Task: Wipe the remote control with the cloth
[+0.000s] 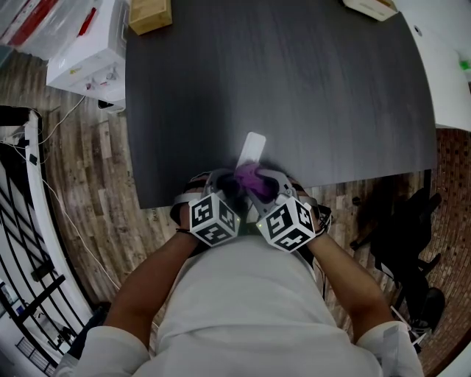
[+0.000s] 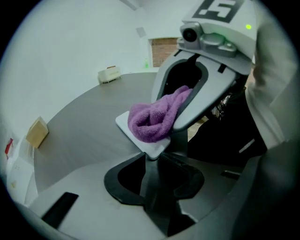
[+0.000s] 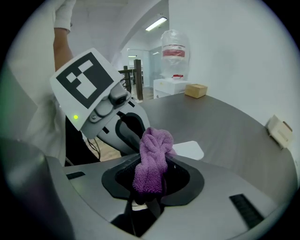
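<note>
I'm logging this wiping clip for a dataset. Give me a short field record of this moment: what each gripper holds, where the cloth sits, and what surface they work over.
left gripper: shut on the near end of the white remote control
right gripper: shut on the purple cloth
cloth position: bunched, lying on top of the remote control
surface: dark table, work at its near edge
remote resting on table: cannot tell
also on table: cardboard box at the far left corner
</note>
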`<state>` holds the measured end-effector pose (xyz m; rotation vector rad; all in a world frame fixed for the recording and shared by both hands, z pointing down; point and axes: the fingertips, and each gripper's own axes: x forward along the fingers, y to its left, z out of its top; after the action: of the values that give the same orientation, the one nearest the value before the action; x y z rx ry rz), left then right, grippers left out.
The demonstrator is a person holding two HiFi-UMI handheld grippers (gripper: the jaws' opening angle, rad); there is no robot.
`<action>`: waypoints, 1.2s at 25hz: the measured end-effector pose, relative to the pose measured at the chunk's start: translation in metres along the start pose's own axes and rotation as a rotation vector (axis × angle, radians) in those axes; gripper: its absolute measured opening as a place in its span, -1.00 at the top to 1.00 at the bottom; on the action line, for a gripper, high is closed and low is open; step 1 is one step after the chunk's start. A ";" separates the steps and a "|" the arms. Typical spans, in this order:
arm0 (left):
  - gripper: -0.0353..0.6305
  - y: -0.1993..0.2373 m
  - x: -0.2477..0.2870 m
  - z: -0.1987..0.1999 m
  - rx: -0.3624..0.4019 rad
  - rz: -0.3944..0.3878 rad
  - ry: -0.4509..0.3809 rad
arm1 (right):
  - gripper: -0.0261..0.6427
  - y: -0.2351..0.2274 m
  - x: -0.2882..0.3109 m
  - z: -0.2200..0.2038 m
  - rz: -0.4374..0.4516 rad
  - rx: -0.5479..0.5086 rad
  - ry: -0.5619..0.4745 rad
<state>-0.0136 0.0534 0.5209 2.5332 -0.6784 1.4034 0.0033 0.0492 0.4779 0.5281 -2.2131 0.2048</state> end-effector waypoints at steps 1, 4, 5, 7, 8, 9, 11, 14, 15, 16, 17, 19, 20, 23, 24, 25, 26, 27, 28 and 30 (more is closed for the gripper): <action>0.59 0.000 0.000 0.000 -0.013 0.002 -0.002 | 0.56 0.006 -0.001 0.000 0.033 0.011 -0.002; 0.61 0.000 0.000 0.000 -0.058 0.006 -0.020 | 0.56 0.023 -0.007 0.004 0.144 0.015 -0.002; 0.61 0.000 -0.001 0.000 -0.076 0.009 -0.028 | 0.56 0.025 -0.009 0.007 0.171 0.006 -0.002; 0.63 0.001 -0.001 0.000 -0.112 0.019 -0.043 | 0.56 0.019 -0.014 0.014 0.183 -0.027 -0.001; 0.63 0.002 -0.002 0.000 -0.129 0.026 -0.049 | 0.56 0.012 -0.015 0.019 0.172 -0.048 0.000; 0.63 0.003 -0.002 0.000 -0.146 0.033 -0.056 | 0.56 0.003 -0.016 0.023 0.157 -0.067 0.005; 0.63 0.004 -0.005 0.000 -0.186 0.046 -0.071 | 0.56 -0.015 -0.016 0.029 0.120 -0.099 0.026; 0.65 0.004 -0.014 -0.001 -0.281 0.055 -0.110 | 0.56 -0.044 -0.009 0.033 0.063 -0.153 0.089; 0.68 0.003 -0.018 0.001 -0.317 0.047 -0.130 | 0.56 -0.053 -0.005 0.034 0.047 -0.174 0.115; 0.74 0.000 -0.022 0.004 -0.349 0.028 -0.153 | 0.56 -0.061 -0.001 0.034 0.035 -0.196 0.140; 0.80 -0.005 -0.024 0.010 -0.376 -0.002 -0.181 | 0.56 -0.069 0.003 0.035 0.024 -0.219 0.163; 0.85 -0.020 -0.028 0.026 -0.408 -0.078 -0.242 | 0.56 -0.081 0.008 0.037 0.010 -0.271 0.205; 0.86 -0.027 -0.029 0.034 -0.414 -0.113 -0.268 | 0.56 -0.085 0.010 0.038 0.007 -0.300 0.226; 0.87 -0.039 -0.021 0.041 -0.417 -0.159 -0.274 | 0.56 -0.092 0.022 0.041 0.011 -0.397 0.288; 0.87 -0.040 -0.015 0.038 -0.419 -0.161 -0.260 | 0.56 -0.092 0.026 0.041 0.015 -0.437 0.310; 0.87 -0.040 -0.010 0.035 -0.429 -0.161 -0.246 | 0.56 -0.092 0.031 0.041 0.021 -0.481 0.333; 0.88 -0.039 -0.006 0.032 -0.447 -0.163 -0.234 | 0.56 -0.090 0.035 0.039 0.029 -0.525 0.354; 0.88 -0.038 -0.003 0.029 -0.469 -0.165 -0.225 | 0.56 -0.086 0.039 0.037 0.038 -0.566 0.370; 0.88 -0.037 0.000 0.028 -0.491 -0.167 -0.221 | 0.56 -0.081 0.041 0.036 0.046 -0.599 0.379; 0.88 -0.036 0.002 0.029 -0.523 -0.166 -0.213 | 0.56 -0.066 0.040 0.033 0.072 -0.633 0.378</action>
<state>0.0259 0.0743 0.5097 2.2643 -0.7332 0.7787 -0.0132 -0.0329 0.4856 0.0496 -1.7930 -0.3303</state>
